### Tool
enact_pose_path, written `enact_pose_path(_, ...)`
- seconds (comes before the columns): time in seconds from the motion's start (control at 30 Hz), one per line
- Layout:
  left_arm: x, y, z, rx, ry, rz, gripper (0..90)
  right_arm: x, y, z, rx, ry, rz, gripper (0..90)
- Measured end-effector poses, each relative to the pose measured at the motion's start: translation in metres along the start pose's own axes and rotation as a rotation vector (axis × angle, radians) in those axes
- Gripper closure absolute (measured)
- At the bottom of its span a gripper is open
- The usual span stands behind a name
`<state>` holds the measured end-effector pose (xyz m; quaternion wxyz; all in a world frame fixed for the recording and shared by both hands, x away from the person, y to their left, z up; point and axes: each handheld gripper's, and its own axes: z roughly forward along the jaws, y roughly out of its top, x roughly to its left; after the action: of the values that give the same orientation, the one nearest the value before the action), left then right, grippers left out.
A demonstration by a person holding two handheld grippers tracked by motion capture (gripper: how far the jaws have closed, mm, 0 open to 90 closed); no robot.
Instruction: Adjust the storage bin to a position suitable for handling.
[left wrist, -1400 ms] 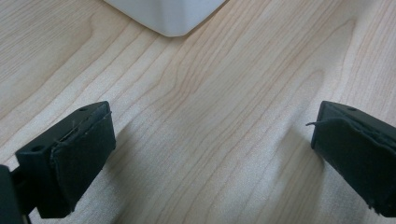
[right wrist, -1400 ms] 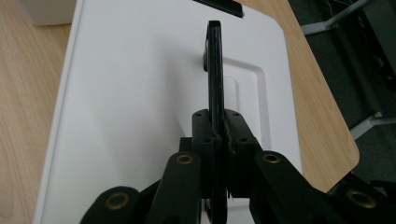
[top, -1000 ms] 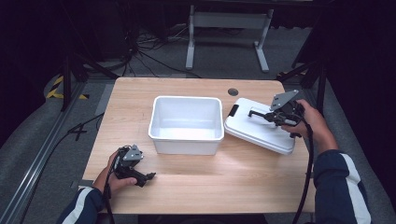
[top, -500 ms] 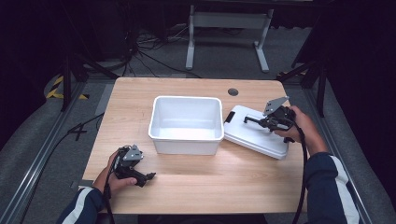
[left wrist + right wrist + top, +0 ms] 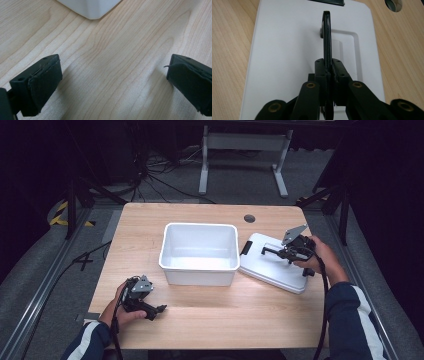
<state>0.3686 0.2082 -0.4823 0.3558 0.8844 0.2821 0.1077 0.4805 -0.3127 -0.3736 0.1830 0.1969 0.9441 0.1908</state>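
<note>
**Table holdings: bin, lid, two hand-held grippers**

We list one wooden table (image 5: 210, 320). At its centre we record a white plastic bin (image 5: 199, 252), open-topped and upright, nothing visible inside. Just beside its right wall lies the white lid (image 5: 274, 270), flat on the table and skewed, with a black latch (image 5: 246, 248) at the edge nearest the bin. We note the lid's black handle (image 5: 327, 37) raised on edge, with the right gripper (image 5: 278, 253) clamped tight on it, jaws pressed to either face. The left gripper (image 5: 156, 310) sits at the table's near-left corner, well apart from the bin, jaws spread wide over bare wood, grasping nothing. We see a grommet hole (image 5: 249, 218) near the far edge.
</note>
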Motion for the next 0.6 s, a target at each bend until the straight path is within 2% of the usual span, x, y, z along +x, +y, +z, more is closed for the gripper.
enact_pose_path(0.27,0.000,0.000,0.000,-0.002,0.000,0.000,0.5,-0.003,-0.007,0.010,0.006,0.013,0.017,84.7)
enact_pose_path(0.43,0.001,0.000,0.001,-0.002,-0.001,0.005,0.2,-0.006,-0.012,0.010,-0.025,0.017,0.036,84.7)
enact_pose_path(0.6,0.001,0.000,0.001,-0.002,-0.001,0.010,0.3,-0.005,-0.014,0.009,-0.026,0.007,0.053,84.3)
